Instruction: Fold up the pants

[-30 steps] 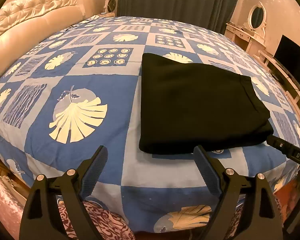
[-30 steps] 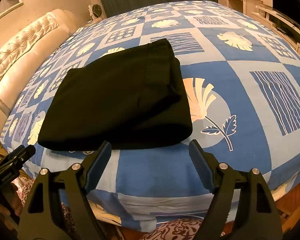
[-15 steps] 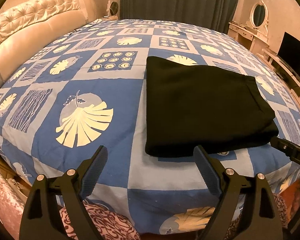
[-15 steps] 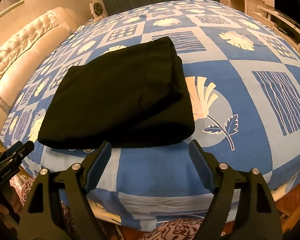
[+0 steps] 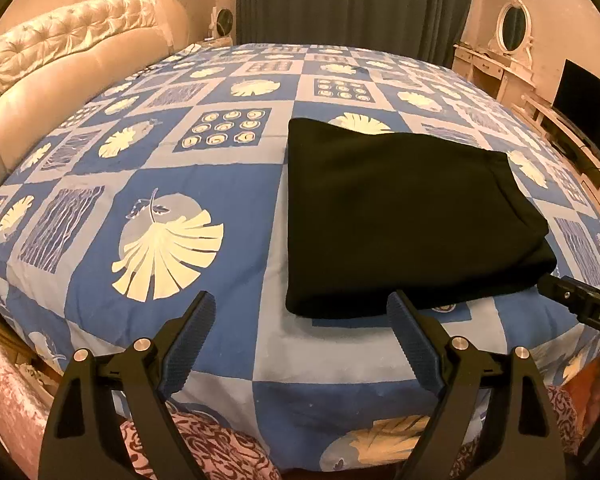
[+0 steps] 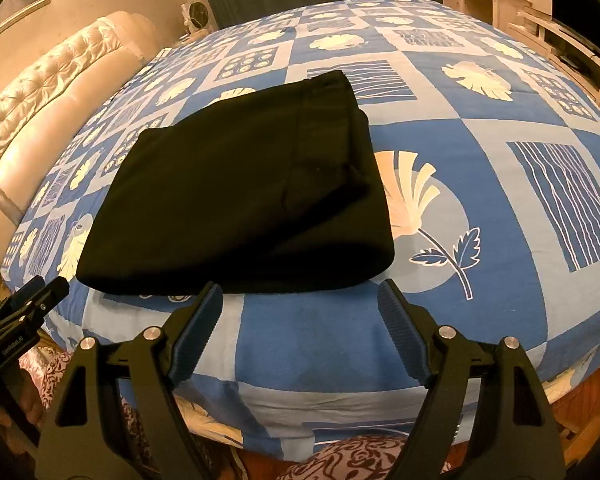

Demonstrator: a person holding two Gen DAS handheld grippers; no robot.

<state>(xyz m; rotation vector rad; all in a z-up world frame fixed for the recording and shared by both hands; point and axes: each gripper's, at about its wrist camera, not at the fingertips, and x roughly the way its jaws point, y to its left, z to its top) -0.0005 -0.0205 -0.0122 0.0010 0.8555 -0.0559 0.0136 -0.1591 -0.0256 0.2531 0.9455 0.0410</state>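
The black pants (image 5: 404, 216) lie folded into a flat rectangle on the blue patterned bedspread (image 5: 204, 184). They also show in the right wrist view (image 6: 240, 196). My left gripper (image 5: 300, 340) is open and empty, hovering at the bed's near edge just short of the pants' near left corner. My right gripper (image 6: 300, 320) is open and empty, just short of the pants' near edge. The right gripper's tip (image 5: 580, 304) shows at the right of the left wrist view. The left gripper's tip (image 6: 24, 312) shows at the left of the right wrist view.
A cream tufted headboard (image 5: 60, 52) runs along the left. Dark curtains (image 5: 352, 0) hang at the back. A white dresser with an oval mirror (image 5: 512, 28) and a TV (image 5: 588, 108) stand at the right. A patterned rug (image 5: 204, 452) lies below the bed edge.
Both grippers have drawn back and risen slightly from the bed edge. The pants lie still and both grippers stay open.
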